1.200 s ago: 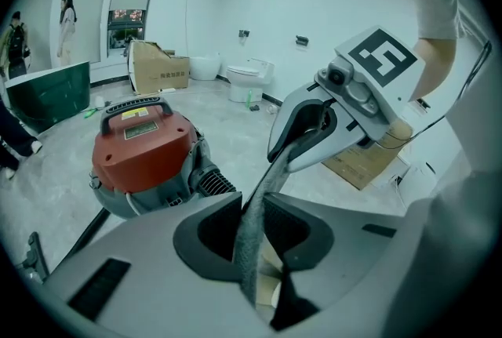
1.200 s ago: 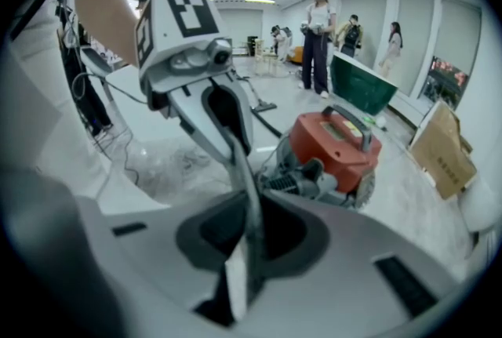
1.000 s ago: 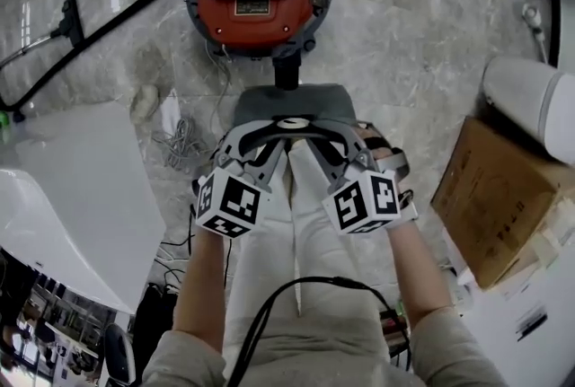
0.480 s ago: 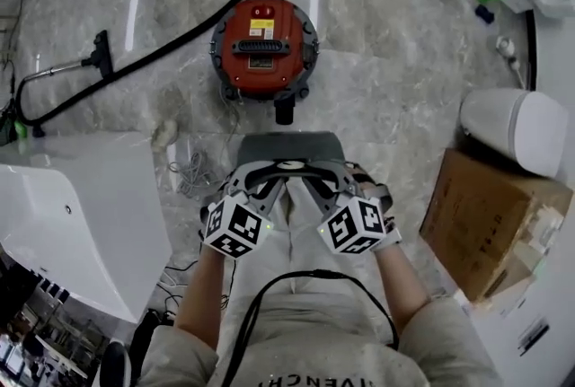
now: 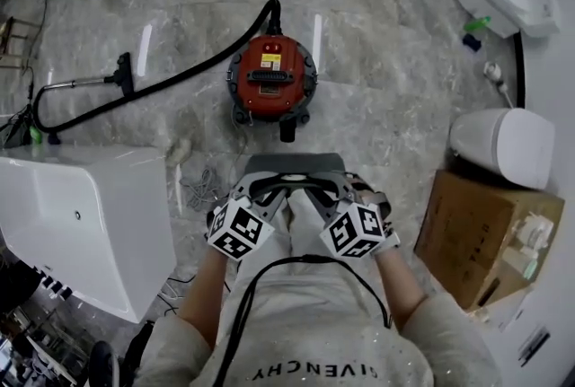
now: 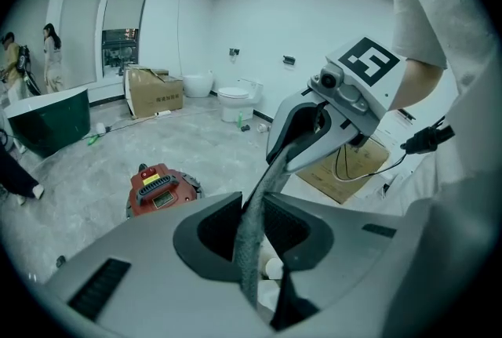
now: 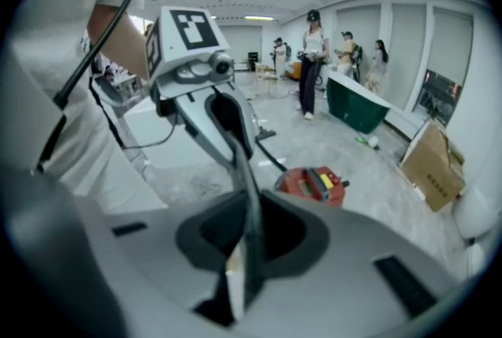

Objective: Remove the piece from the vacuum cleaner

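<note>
Grey piece (image 5: 292, 162) of the vacuum cleaner (image 5: 271, 89) hangs in the air between my two grippers, lifted clear of the floor (image 5: 386, 62). It sits on my side of the red machine and does not touch it. My left gripper (image 5: 267, 189) comes in from the left and my right gripper (image 5: 316, 188) from the right, so their tips meet over the middle of the piece.

In both gripper views the piece fills the lower half as a broad grey panel with a dark oval recess (image 6: 227, 230). A thin grey strip (image 6: 259, 211), which I take to be its handle, runs across that recess from one gripper to the other. Each pair of jaws is drawn in narrow and closed on this strip, so both grippers carry the piece together.

The vacuum cleaner stands upright near the middle of the floor. Its black hose (image 5: 180, 75) leaves the far side and curves off toward the floor's left edge. A white bathtub (image 5: 81, 224) stands at the near left edge, and a cardboard box (image 5: 485, 237) with a white toilet (image 5: 501, 145) just beyond it stands at the right edge. The right gripper view shows several people (image 7: 314, 62) standing far off.
</note>
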Available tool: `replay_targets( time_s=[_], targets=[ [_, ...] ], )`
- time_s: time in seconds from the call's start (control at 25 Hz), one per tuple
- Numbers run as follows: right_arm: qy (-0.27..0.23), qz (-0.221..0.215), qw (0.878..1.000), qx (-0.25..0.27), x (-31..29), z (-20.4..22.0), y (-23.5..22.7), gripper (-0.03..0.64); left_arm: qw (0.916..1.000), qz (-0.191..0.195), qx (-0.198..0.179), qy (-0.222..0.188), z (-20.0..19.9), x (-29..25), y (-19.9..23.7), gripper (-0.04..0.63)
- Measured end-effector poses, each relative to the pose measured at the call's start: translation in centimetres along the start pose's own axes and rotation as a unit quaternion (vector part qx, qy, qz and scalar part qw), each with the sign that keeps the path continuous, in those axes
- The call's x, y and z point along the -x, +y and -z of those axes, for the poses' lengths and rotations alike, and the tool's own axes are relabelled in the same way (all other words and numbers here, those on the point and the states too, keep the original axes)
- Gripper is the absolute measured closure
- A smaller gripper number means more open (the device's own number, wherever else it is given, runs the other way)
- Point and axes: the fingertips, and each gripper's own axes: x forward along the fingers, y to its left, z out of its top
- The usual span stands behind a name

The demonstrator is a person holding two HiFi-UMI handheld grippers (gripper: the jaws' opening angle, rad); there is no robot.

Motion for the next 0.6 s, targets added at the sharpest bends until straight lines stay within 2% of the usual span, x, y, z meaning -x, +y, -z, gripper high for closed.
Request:
replay_targets(
  time_s=[0.16, 0.6],
  targets=[
    [-0.010, -0.005, 1.000, 0.002, 1.5, -1.9, -0.1, 0.563, 1.0000, -0.002, -0.002, -0.006, -1.4, 1.9, -0.1, 0.505],
    [-0.032, -0.013, 0.999, 0.011, 6.0, -7.5, -0.6, 0.563, 0.9985, -0.002, 0.027, -0.048, -6.1, 7.5, 0.0, 0.505]
  ],
)
